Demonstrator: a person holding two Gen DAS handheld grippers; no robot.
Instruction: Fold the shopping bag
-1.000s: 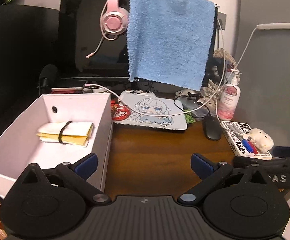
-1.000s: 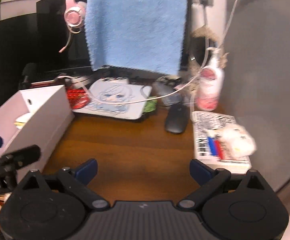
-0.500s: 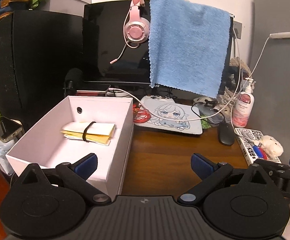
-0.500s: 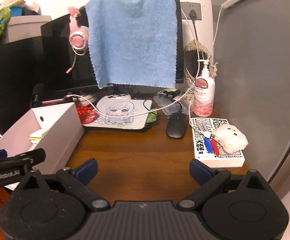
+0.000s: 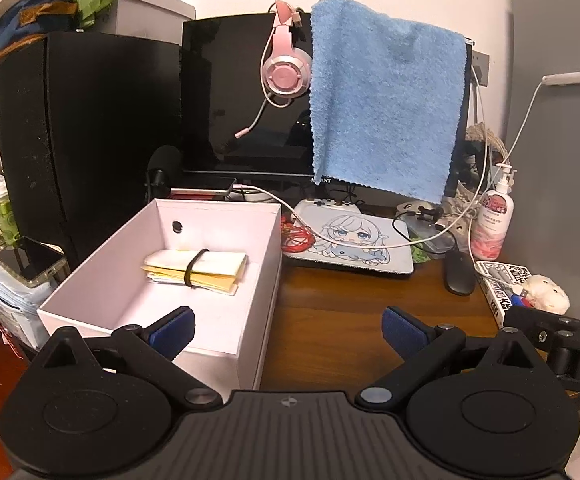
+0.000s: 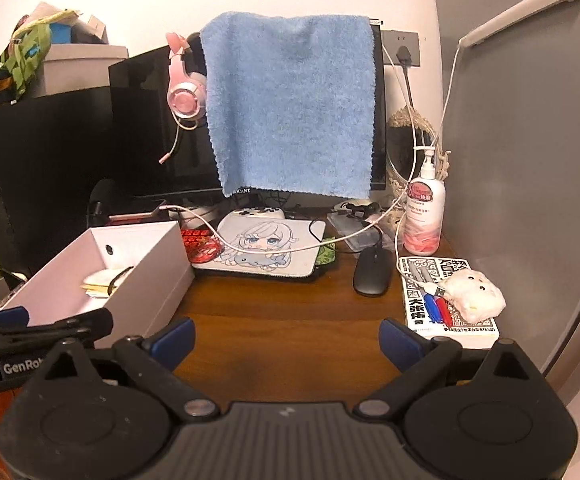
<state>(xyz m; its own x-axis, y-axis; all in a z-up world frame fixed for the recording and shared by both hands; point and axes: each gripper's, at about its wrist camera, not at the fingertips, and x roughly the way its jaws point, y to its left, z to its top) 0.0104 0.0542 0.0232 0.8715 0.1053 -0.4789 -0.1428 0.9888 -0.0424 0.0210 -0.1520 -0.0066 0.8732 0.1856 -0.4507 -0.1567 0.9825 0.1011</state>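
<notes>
Both claws agape — folded bag boxed, leftward

towel: light blue, fluffy
headset: pink
box: white, one dark hole in far wall
folded bag: yellow and white, bound by black band
worktop: dark brown wood grain
mouse pad: pale blue-white, printed cartoon girl
mouse: black
bottle: white over pink
book: white, black lettering
plush: cream
claw pads: blue, on black arms
</notes>
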